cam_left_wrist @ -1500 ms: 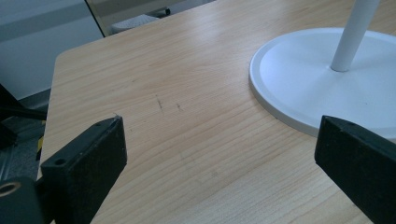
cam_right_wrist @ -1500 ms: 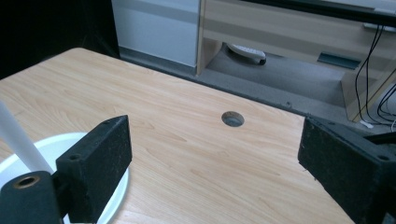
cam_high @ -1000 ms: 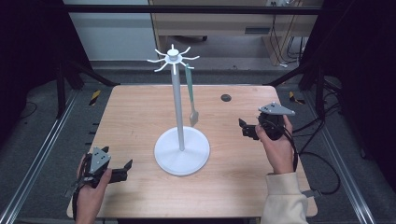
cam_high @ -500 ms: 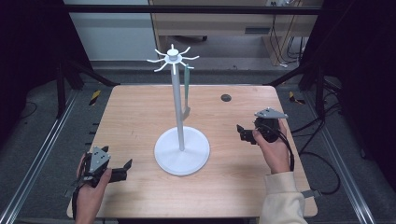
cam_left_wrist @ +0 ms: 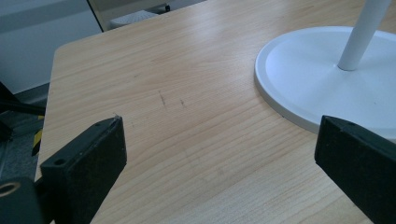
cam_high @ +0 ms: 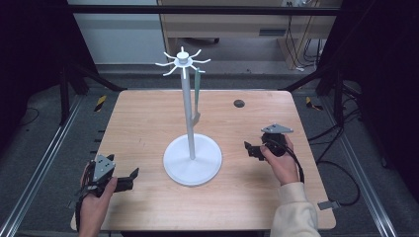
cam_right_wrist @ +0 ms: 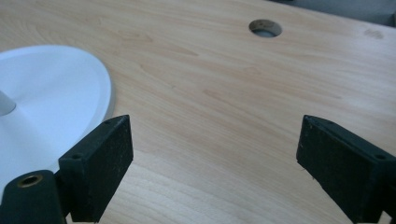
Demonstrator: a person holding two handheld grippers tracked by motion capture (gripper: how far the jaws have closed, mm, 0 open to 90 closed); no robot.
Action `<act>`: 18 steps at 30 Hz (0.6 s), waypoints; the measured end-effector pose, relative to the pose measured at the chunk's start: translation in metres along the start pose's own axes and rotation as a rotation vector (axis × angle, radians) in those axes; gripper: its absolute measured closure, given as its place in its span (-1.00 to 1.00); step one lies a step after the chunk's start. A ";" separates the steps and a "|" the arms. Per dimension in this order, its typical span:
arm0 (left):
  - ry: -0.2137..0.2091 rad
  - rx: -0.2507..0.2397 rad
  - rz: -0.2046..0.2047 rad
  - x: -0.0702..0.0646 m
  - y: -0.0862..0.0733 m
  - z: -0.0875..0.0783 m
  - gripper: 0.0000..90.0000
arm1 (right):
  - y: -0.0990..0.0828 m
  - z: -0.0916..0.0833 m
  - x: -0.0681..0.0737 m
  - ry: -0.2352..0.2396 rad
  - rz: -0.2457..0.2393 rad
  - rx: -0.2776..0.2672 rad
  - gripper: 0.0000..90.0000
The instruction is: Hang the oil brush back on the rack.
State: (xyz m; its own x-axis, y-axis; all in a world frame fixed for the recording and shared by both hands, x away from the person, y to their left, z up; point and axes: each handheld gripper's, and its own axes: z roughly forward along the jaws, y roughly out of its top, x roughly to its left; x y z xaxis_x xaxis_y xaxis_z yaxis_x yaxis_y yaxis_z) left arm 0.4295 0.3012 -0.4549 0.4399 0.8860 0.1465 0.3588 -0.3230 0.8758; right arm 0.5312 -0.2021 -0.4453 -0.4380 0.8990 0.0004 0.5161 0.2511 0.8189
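On the wooden surface (cam_high: 148, 123) a white stand (cam_high: 192, 159) is placed near the middle, with a round base, a thin pole and small hooks on top. From one hook a grey-green utensil (cam_high: 197, 96) hangs down beside the pole, well above the base. At the front left corner, the left gripper (cam_high: 129, 177) rests low over the surface; its fingers (cam_left_wrist: 88, 161) are wide apart and hold nothing, and the base lies just ahead of them. To the right of the base, the right gripper (cam_high: 249, 149) points toward it, near but apart. Its fingers (cam_right_wrist: 100, 161) are also widely spread and empty. Behind it, a small round hole (cam_high: 239, 103) is in the surface.
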 end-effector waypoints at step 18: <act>0.008 0.003 0.005 0.000 0.000 -0.001 -0.96 | -0.015 0.036 0.023 0.053 -0.077 0.001 -0.75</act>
State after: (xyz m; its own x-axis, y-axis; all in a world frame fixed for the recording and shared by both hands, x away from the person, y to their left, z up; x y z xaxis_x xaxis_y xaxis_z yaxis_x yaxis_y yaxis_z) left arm 0.4291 0.3018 -0.4546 0.4352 0.8870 0.1544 0.3593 -0.3283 0.8736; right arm 0.5399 -0.1726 -0.4779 -0.5150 0.8566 -0.0322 0.4798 0.3193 0.8172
